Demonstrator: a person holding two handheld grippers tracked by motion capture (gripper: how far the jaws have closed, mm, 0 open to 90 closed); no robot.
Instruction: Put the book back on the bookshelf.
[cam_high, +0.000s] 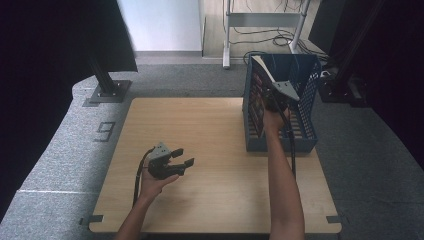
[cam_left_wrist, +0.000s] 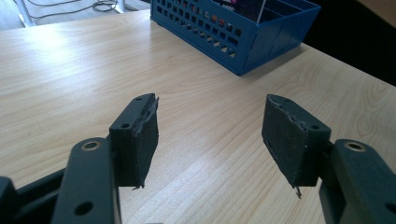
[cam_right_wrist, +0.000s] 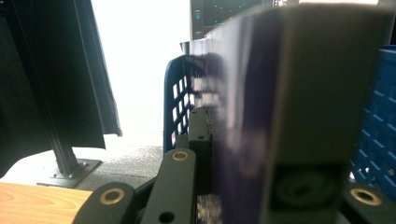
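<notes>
R gripper (cam_high: 274, 98) up at the blue basket (cam_high: 305, 135), far R corner of the desk (cam_high: 210, 150). Fingers shut tight on a thin book (cam_high: 258, 100), dark cover w/ colour pics. Book upright, a bit tilted, lower part down inside the basket, near its L wall. Top edge sticking out above the rim. Grey plate on top of the gripper, cable hanging down along the arm.

In R gripper view: book (cam_right_wrist: 261, 107) very close, blurry, dark purple side, squeezed between the fingers (cam_right_wrist: 200, 140). Blue basket wall w/ holes (cam_right_wrist: 180, 102) just behind it, more blue wall on the R side.

L gripper (cam_high: 181, 159) low over the desk, near the front L part, well apart from the basket. Fingers open wide, nothing between them. Pointing to the R, toward the basket side.

In L gripper view: two black fingers (cam_left_wrist: 140, 140) spread apart, pads worn at the edges, bare wood desk (cam_left_wrist: 210, 121) between. Blue basket (cam_left_wrist: 243, 32) far off at the top, w/ rows of holes in its wall.

Grey carpet floor (cam_high: 60, 150) round the desk, black stand foot (cam_high: 107, 90) at back L.
</notes>
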